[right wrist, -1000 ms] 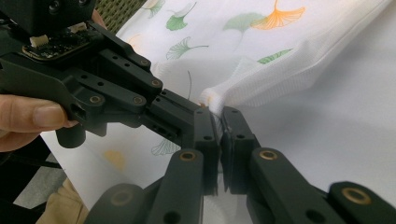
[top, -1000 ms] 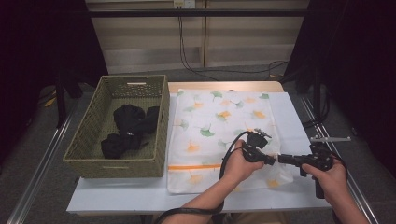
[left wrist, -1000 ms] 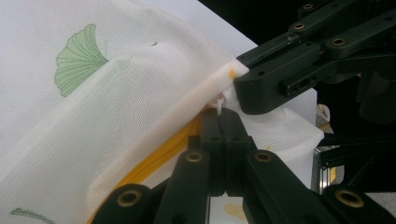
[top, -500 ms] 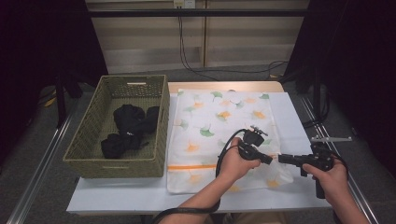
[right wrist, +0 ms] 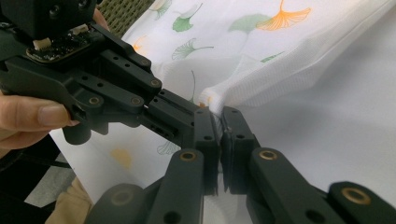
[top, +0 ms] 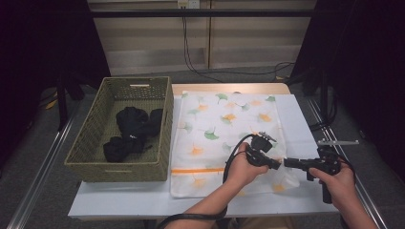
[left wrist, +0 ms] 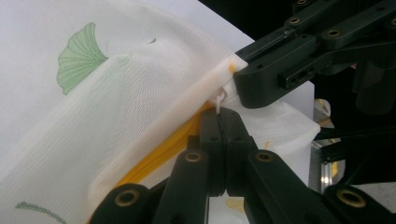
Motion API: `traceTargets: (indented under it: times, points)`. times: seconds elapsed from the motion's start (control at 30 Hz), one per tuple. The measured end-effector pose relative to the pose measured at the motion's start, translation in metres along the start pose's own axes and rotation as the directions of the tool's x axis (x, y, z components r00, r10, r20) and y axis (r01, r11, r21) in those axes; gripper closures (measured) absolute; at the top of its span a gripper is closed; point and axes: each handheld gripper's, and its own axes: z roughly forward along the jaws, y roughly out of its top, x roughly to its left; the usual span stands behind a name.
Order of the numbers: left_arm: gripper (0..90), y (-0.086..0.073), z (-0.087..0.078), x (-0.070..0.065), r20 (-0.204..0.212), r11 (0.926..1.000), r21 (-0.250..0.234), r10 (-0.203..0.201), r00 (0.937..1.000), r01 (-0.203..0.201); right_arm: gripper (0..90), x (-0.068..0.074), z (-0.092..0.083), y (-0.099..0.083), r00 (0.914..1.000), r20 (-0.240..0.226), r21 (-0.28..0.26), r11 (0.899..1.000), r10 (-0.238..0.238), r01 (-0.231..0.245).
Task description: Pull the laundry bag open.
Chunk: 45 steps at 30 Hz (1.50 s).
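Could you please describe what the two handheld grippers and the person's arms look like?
Both the left gripper and right gripper are matt black, with linked jaws on brass-coloured pivots. A black cable loops from the left one; a grey plate tops the right. The forearms are bare, without sleeves.

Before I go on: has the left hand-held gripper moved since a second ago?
Yes, slightly. In the high view the left hand-held gripper has slid down and right across the mesh bag, away from the basket, meeting the right hand-held gripper.
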Motion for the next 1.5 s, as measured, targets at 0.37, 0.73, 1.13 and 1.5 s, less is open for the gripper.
traceTargets:
  times: [0.37,0.73,1.13,1.5]
  points:
    - [86.1,0.000,0.001,0.000,-0.002,0.9992,-0.030,-0.025,0.9997,0.025,86.7,0.000,0.000,0.000,0.9999,-0.011,-0.018,1.000,0.009,-0.009]
    - [90.0,0.001,0.000,0.000,-0.010,0.9986,-0.016,-0.050,0.9987,0.050,86.7,0.002,0.002,-0.001,1.0000,-0.006,-0.015,1.000,0.007,-0.007]
    - [90.0,0.003,-0.009,0.000,0.003,0.9980,-0.011,-0.062,0.9981,0.062,86.7,0.001,-0.003,0.000,1.0000,0.008,-0.028,1.000,0.005,-0.005]
    - [90.0,0.003,-0.014,0.002,0.004,0.9985,0.029,-0.046,0.9989,0.046,86.9,0.003,-0.002,0.000,1.0000,0.004,-0.029,1.000,-0.003,0.003]
